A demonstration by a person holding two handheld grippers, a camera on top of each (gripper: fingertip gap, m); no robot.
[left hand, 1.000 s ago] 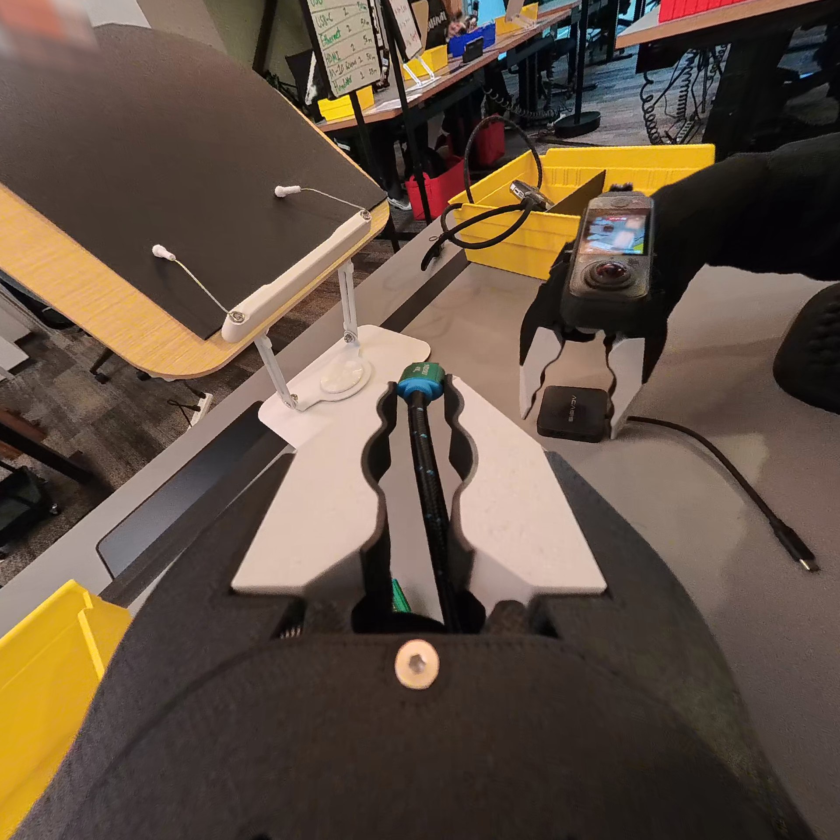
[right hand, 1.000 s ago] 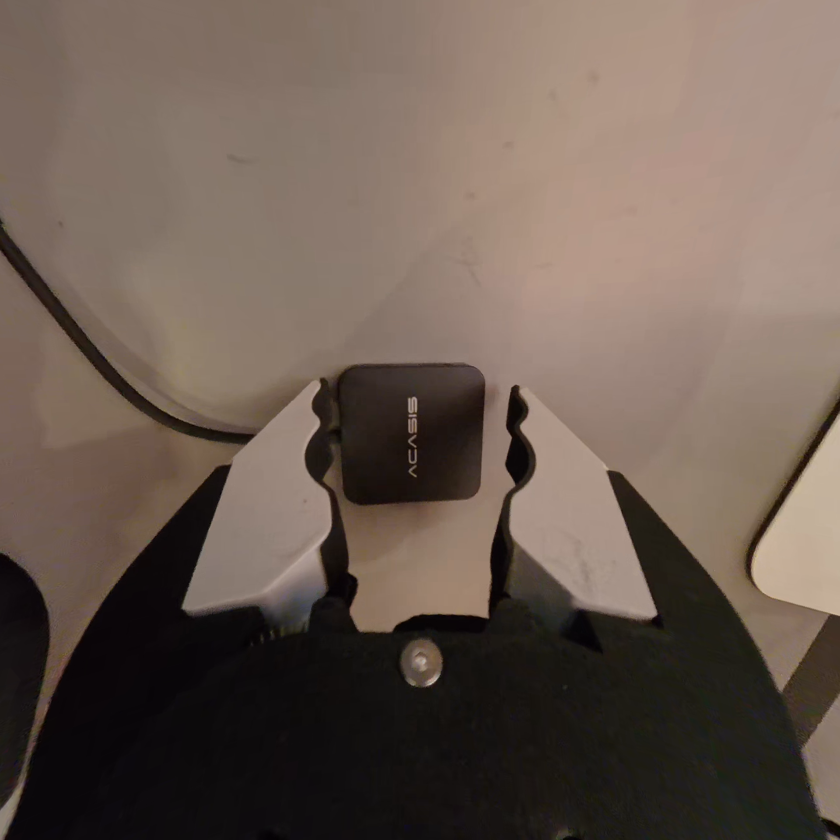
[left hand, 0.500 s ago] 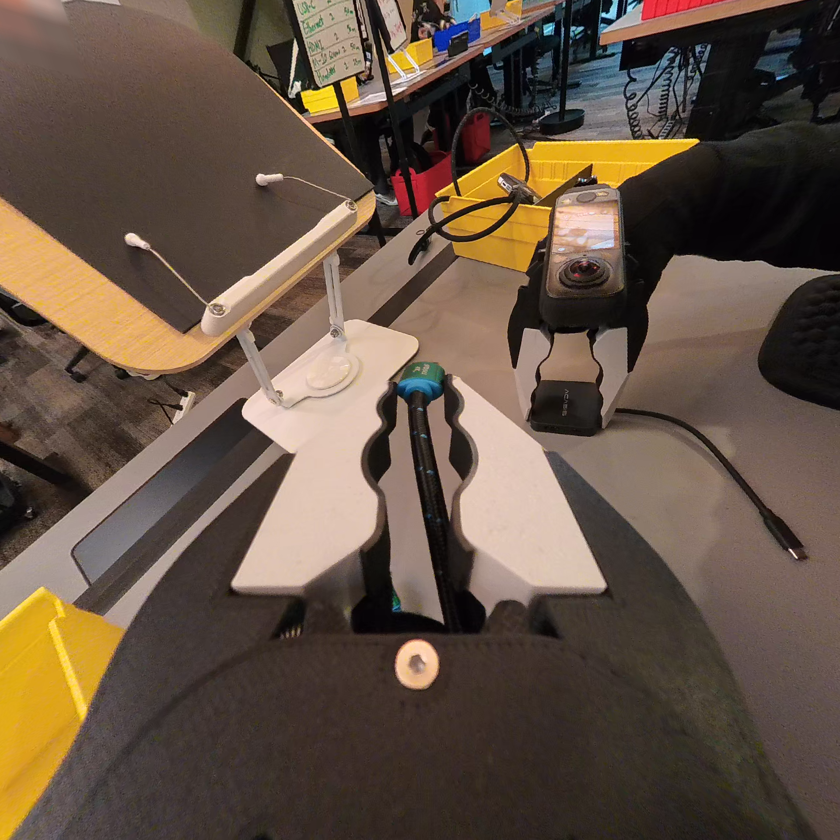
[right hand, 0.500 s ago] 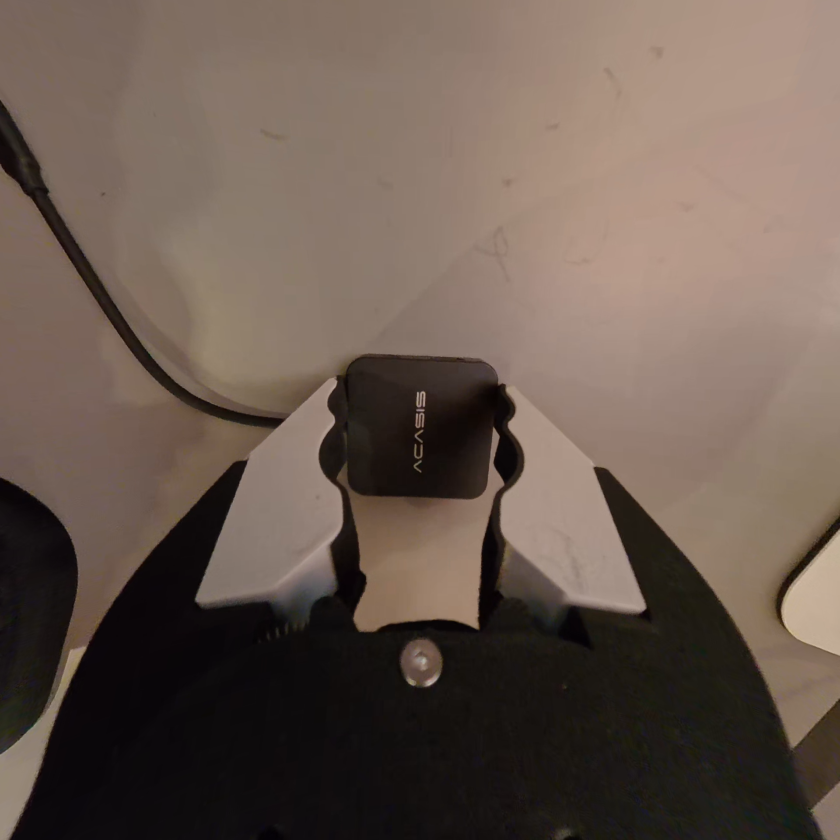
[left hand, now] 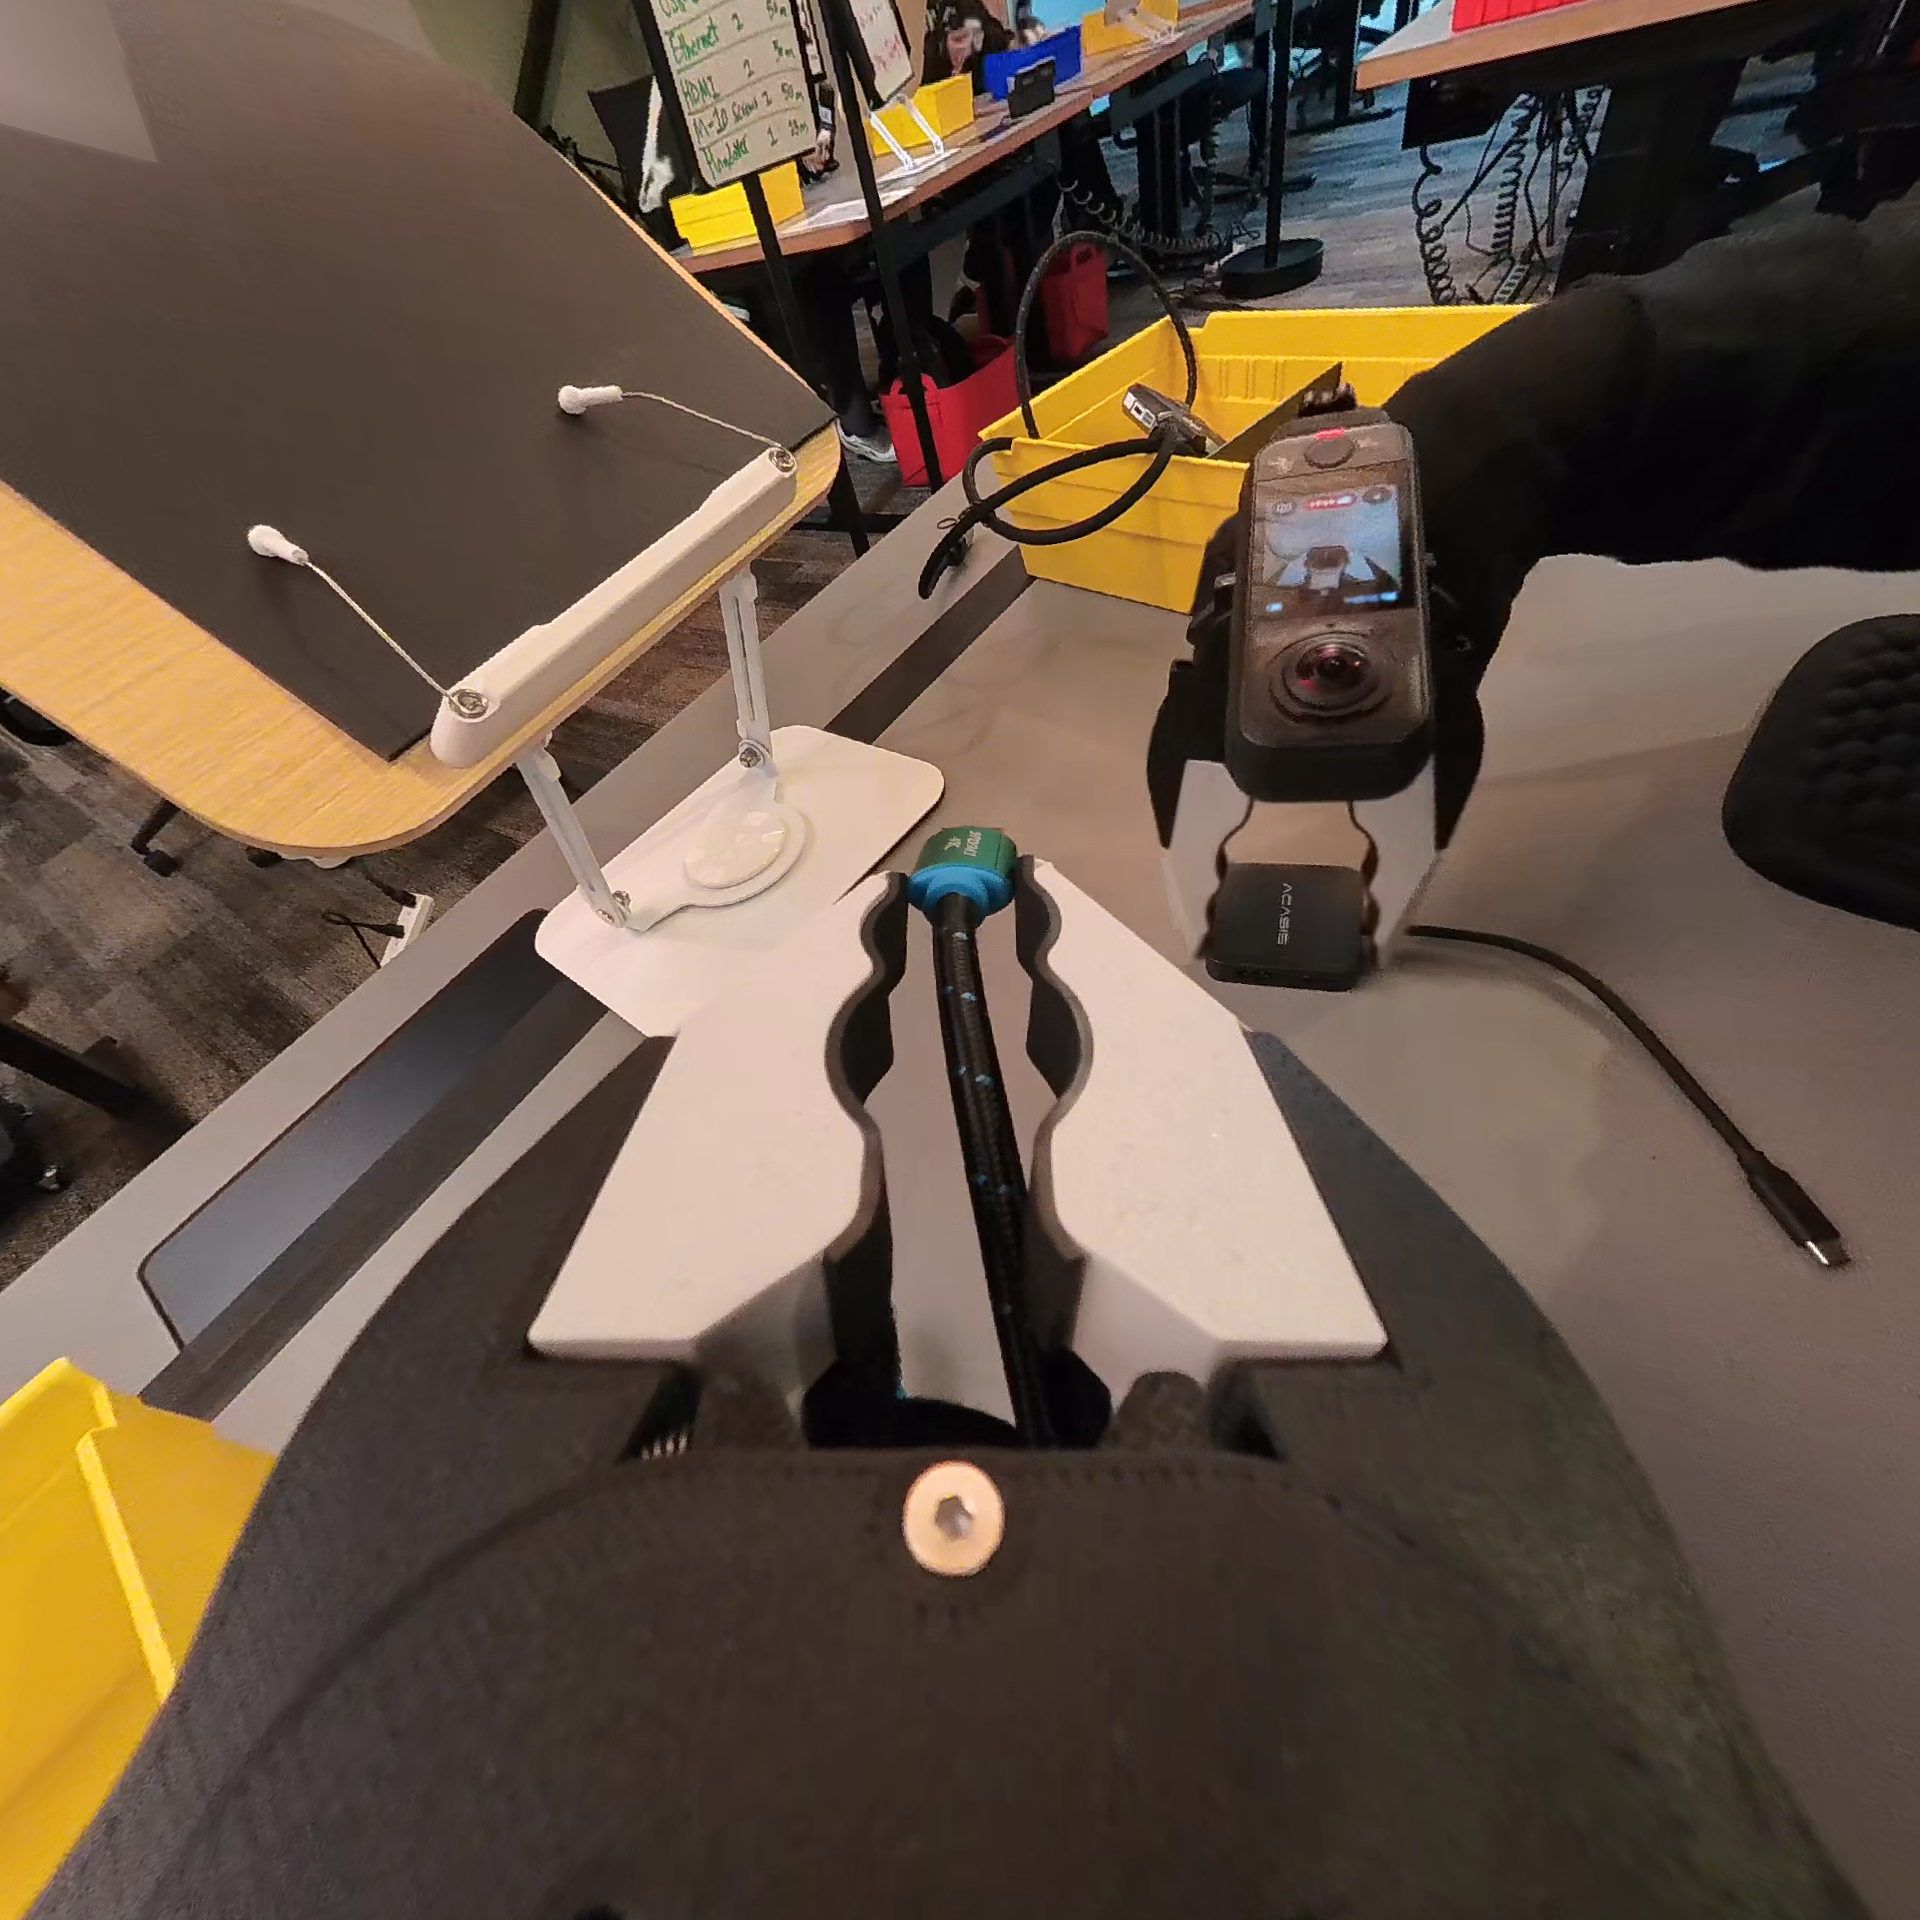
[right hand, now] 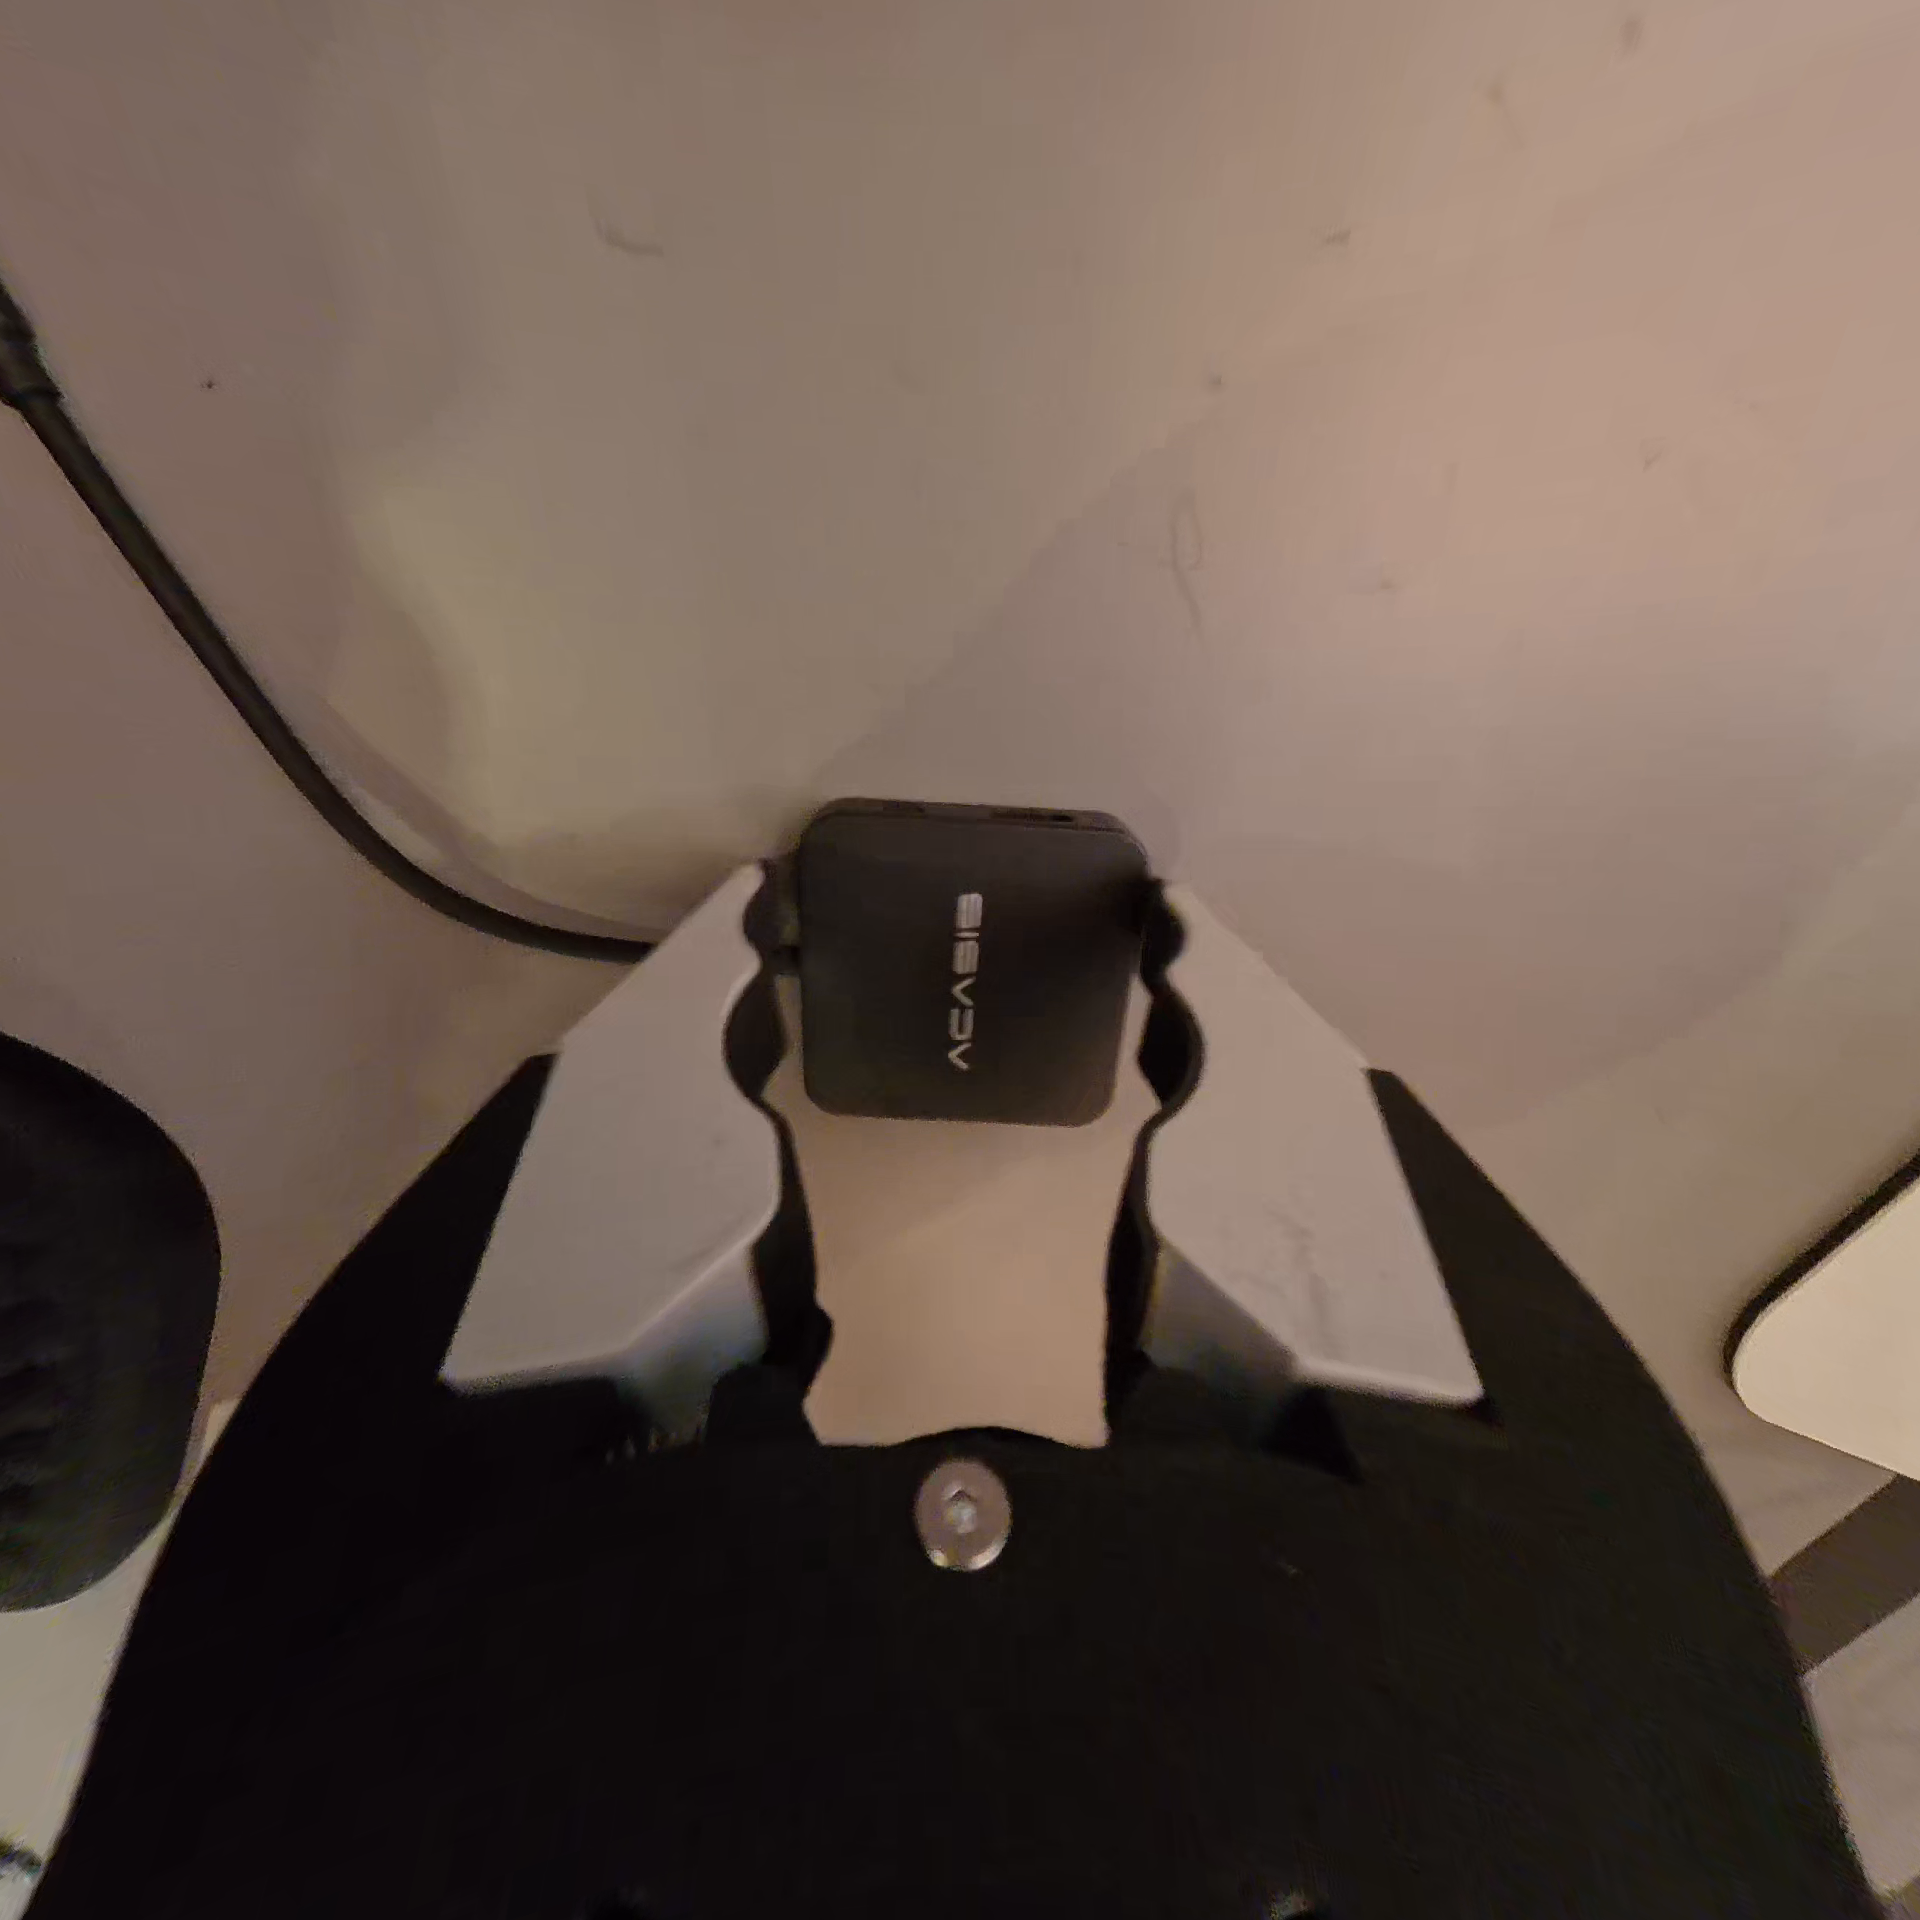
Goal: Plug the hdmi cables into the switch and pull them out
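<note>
At the centre of the right wrist view, a small black square switch (right hand: 961,961) with rounded corners and pale lettering on its top lies flat on the grey table (right hand: 1039,416), clamped on two opposite sides between the white fingers of the right gripper (right hand: 961,904). Slots show along its far edge, which faces the top of that frame. A thin black cord (right hand: 260,707) curves away to the upper left, though where it joins the box is hidden behind a finger.

In the left wrist view the left gripper (left hand: 961,883) is closed on a black braided hdmi cable (left hand: 977,1081) flecked with blue; the cable's long axis runs straight up the middle of the frame, and its green plug (left hand: 964,860) with a blue collar pokes out past the fingertips, pointing toward the upper part of the picture. The switch (left hand: 1286,923) sits to the right of centre there, near the plug but apart from it, and appears to rest on the table. A yellow bin (left hand: 1132,520) stands beyond, a tilted stand (left hand: 312,416) at upper left
</note>
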